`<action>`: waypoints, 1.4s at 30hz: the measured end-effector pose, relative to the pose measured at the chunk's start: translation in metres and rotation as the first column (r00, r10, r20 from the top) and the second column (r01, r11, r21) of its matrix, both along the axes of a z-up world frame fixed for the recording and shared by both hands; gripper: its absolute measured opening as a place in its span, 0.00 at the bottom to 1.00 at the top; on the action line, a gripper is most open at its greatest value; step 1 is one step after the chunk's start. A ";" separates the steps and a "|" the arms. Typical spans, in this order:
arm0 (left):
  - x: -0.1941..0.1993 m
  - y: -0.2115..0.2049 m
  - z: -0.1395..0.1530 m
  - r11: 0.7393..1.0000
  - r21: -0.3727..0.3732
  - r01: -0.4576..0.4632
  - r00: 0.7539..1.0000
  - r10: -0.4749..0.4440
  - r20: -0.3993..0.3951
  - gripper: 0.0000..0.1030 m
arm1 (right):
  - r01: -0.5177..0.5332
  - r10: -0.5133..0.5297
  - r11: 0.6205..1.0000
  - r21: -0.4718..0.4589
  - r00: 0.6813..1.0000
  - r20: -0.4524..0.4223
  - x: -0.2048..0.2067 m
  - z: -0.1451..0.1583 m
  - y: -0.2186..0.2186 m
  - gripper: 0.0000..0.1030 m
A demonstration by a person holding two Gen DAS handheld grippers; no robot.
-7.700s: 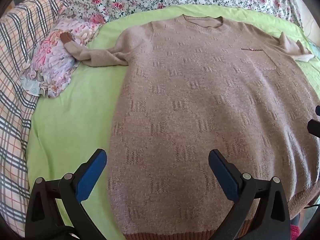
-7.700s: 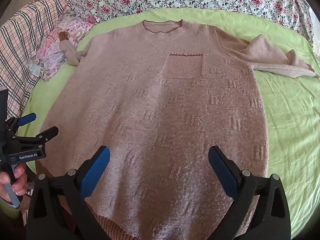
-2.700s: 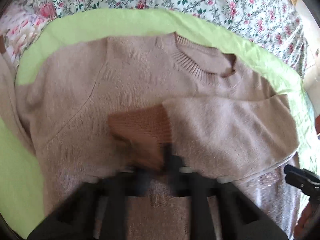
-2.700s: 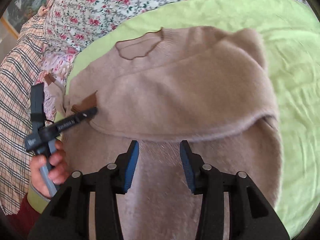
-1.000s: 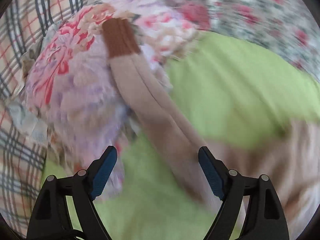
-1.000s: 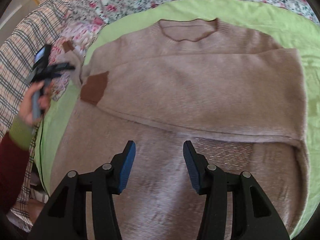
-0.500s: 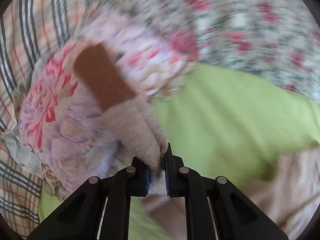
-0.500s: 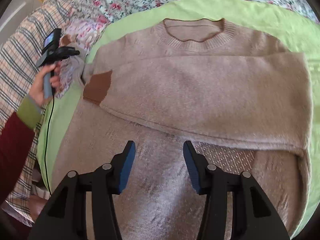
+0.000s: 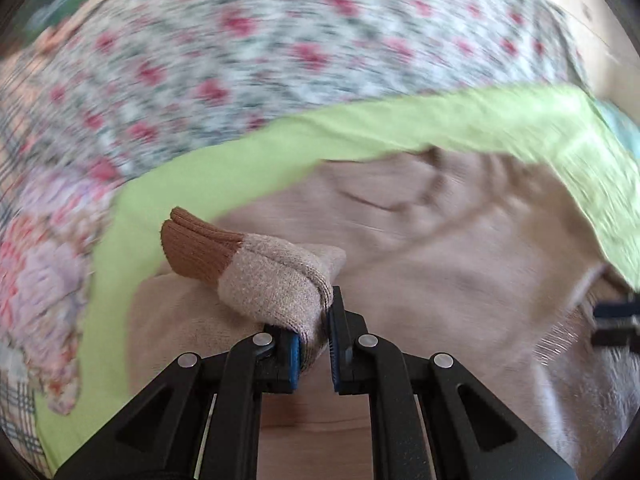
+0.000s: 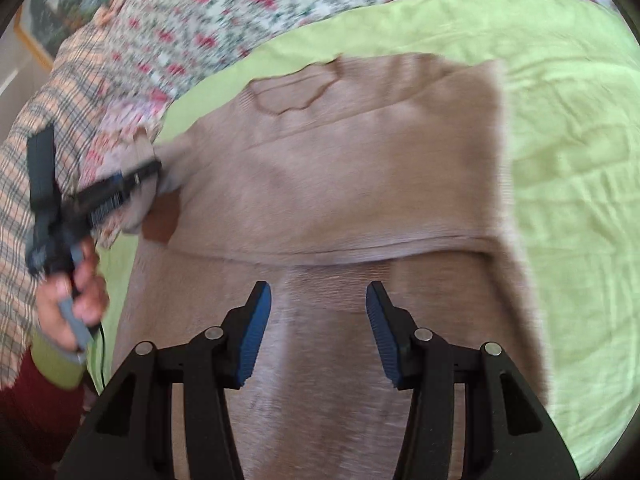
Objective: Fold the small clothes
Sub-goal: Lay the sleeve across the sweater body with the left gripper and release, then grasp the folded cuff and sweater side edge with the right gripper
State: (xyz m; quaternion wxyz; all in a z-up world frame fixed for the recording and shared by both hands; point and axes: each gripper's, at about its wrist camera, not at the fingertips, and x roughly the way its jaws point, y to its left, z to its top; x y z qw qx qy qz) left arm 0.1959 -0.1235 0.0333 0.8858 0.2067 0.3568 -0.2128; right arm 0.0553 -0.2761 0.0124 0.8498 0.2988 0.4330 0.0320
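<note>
Both tools angled downward: left tool (image 9: 313, 346) pinching sleeve (image 9: 280, 280), right tool (image 10: 318, 334) spread.

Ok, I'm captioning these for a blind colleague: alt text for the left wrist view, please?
The left tongs are shut on a beige sweater sleeve, its brown cuff sticking up to the left. Behind, blurred, the sweater body lies on a lime green sheet below floral bedding.
</note>
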 end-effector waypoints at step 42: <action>0.039 0.156 -0.061 0.909 0.038 -0.414 0.892 0.414 -0.184 0.70 | -0.005 0.015 0.991 -0.131 0.997 0.073 0.111 0.026 0.049 0.09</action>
